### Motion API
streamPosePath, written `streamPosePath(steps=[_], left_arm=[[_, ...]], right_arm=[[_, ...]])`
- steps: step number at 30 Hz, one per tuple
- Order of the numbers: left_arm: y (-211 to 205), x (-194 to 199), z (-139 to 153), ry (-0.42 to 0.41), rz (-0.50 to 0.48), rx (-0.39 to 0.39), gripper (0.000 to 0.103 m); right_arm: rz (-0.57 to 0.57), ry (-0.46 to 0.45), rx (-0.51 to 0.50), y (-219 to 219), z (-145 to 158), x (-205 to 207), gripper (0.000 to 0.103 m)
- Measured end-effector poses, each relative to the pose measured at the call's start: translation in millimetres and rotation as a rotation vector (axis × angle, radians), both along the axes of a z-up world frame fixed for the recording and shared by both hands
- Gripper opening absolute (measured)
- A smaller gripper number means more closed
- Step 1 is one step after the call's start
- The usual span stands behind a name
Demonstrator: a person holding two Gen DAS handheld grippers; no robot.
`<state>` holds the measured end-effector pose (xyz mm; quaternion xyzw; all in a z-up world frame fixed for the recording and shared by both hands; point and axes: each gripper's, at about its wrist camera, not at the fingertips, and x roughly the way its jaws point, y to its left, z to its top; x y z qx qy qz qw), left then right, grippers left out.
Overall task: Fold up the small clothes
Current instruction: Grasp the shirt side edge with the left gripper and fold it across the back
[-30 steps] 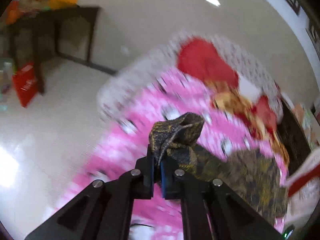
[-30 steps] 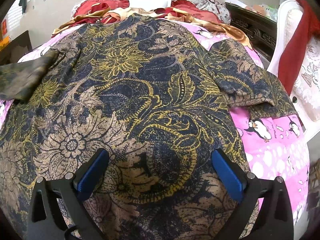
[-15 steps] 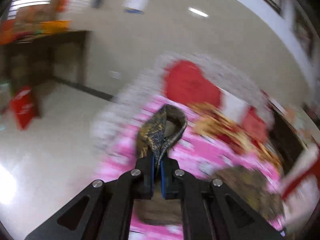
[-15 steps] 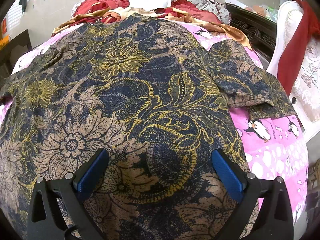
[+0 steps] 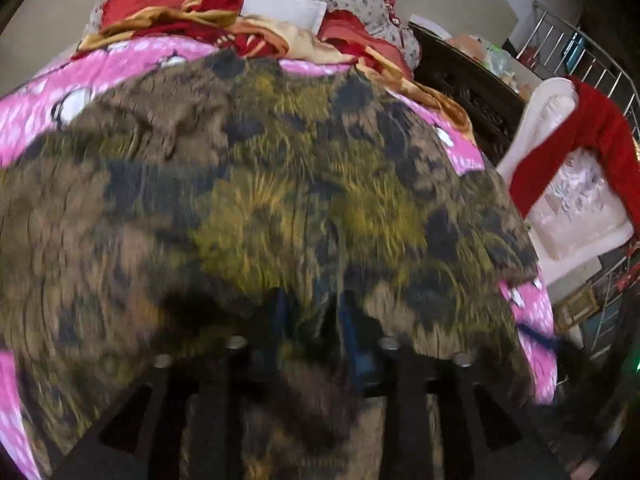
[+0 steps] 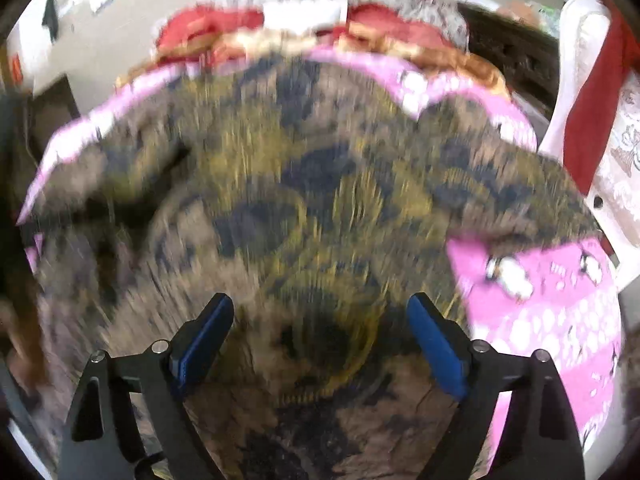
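A dark floral-print garment (image 5: pixel 304 200) in navy, tan and mustard yellow lies spread flat across a pink penguin-patterned bedsheet (image 6: pixel 552 304), covering most of the bed. Both views are blurred, so the print reads only as smeared patches. The left claw (image 5: pixel 316 320) hovers low over the near part of the cloth; its jaws have just been opening and now stand part-way apart, and a dark bunched fold lies close between them (whether the blue pads still pinch it I cannot tell through the blur). The right claw (image 6: pixel 320 340) sits over the near hem with its blue-padded jaws wide, though they have just been closing a little, the fabric lying flat between them and not gripped. At the bed's far end lies a heap of red and gold cloths (image 5: pixel 208 12), and a white chair (image 5: pixel 560 184) draped with a red cloth (image 5: pixel 592 140) stands to the right
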<state>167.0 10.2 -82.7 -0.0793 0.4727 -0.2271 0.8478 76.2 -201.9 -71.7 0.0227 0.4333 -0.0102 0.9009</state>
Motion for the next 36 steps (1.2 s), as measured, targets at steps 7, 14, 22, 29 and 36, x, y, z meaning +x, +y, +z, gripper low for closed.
streamPosePath(steps=[7,14,22,29,36], left_arm=[[48,-50,8,-0.122,0.083,0.118,0.062],[77,-65,-13,-0.154,0.169,0.142,0.067],[85,-60,-18,-0.132,0.204,0.096,0.067],[83,-60,-17,-0.134,0.204,0.100,0.067],[82,-59,-18,-0.135,0.205,0.109,0.067]], right_arm=[[0.253,-0.035,0.338,37,13,54,0.093],[0.277,0.083,0.563,64,-36,94,0.077],[0.261,0.085,0.613,72,-39,102,0.012],[0.149,-0.003,0.354,15,3,99,0.010],[0.025,0.058,0.215,-67,1,86,0.009]])
